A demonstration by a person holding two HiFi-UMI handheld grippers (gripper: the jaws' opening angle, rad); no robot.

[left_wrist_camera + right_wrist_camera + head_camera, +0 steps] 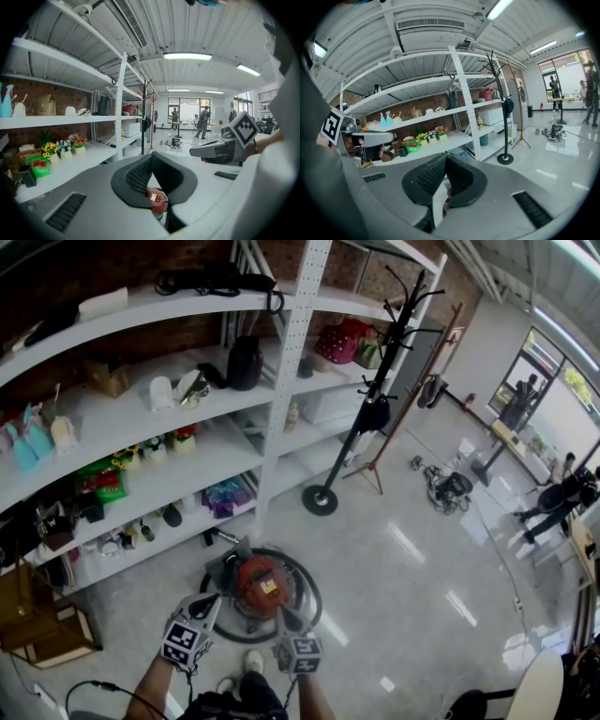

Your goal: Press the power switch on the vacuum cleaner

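In the head view a red and grey canister vacuum cleaner (260, 585) stands on the glossy floor, with its dark hose (310, 589) curled round it. My left gripper (210, 602) hovers over the vacuum's left edge, jaws together and holding nothing. My right gripper (285, 616) is over the vacuum's near right edge, also shut and empty. In the left gripper view the red vacuum top (156, 200) shows below the closed left gripper (152, 157), with the right gripper (220, 149) alongside. The right gripper view shows the right gripper (446, 158) shut and the left gripper (365, 139) beside it.
A white shelving unit (211, 451) full of small goods runs just beyond the vacuum. A black coat stand (321, 499) rises to the right of it. A wooden crate (37, 629) sits at the left. A wheeled device (450, 491) and people (553, 498) are far off.
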